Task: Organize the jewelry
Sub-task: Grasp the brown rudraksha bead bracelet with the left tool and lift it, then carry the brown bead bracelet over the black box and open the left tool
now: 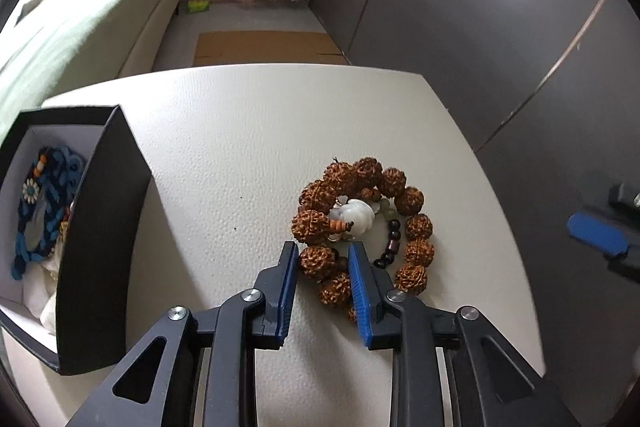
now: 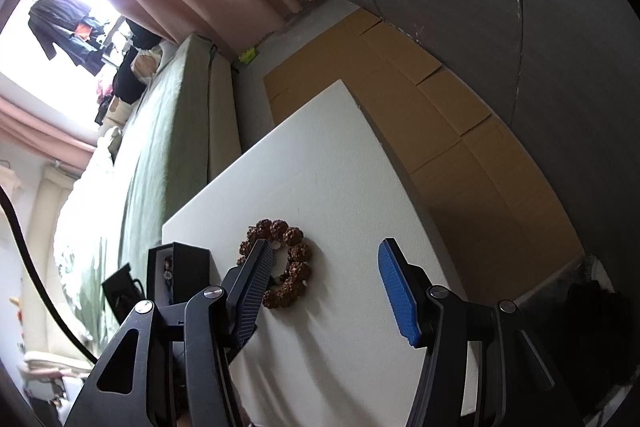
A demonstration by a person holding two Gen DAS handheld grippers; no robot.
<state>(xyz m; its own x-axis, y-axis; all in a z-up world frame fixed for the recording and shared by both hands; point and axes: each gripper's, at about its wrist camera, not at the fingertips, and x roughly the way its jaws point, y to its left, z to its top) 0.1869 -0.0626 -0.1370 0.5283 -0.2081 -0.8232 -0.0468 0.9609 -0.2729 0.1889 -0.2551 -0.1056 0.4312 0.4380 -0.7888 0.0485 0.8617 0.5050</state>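
Observation:
A brown bracelet of large knobbly beads (image 1: 362, 225) lies on the white table (image 1: 240, 155), with a white carved pendant (image 1: 356, 217) and a string of small dark beads (image 1: 390, 245) inside its ring. My left gripper (image 1: 323, 254) is open, its blue pads on either side of the bracelet's near beads. A black jewelry box (image 1: 96, 227) stands open at the left and holds a blue braided piece (image 1: 44, 211). My right gripper (image 2: 324, 259) is open and empty, held above the table; the bracelet (image 2: 286, 267) and box (image 2: 180, 271) show beyond it.
A green bed (image 1: 72, 27) runs along the far left. Flattened cardboard (image 1: 264, 47) lies on the floor beyond the table. A dark grey wall (image 1: 500, 27) is at the right. The right gripper's blue pad (image 1: 596, 233) shows off the table's right edge.

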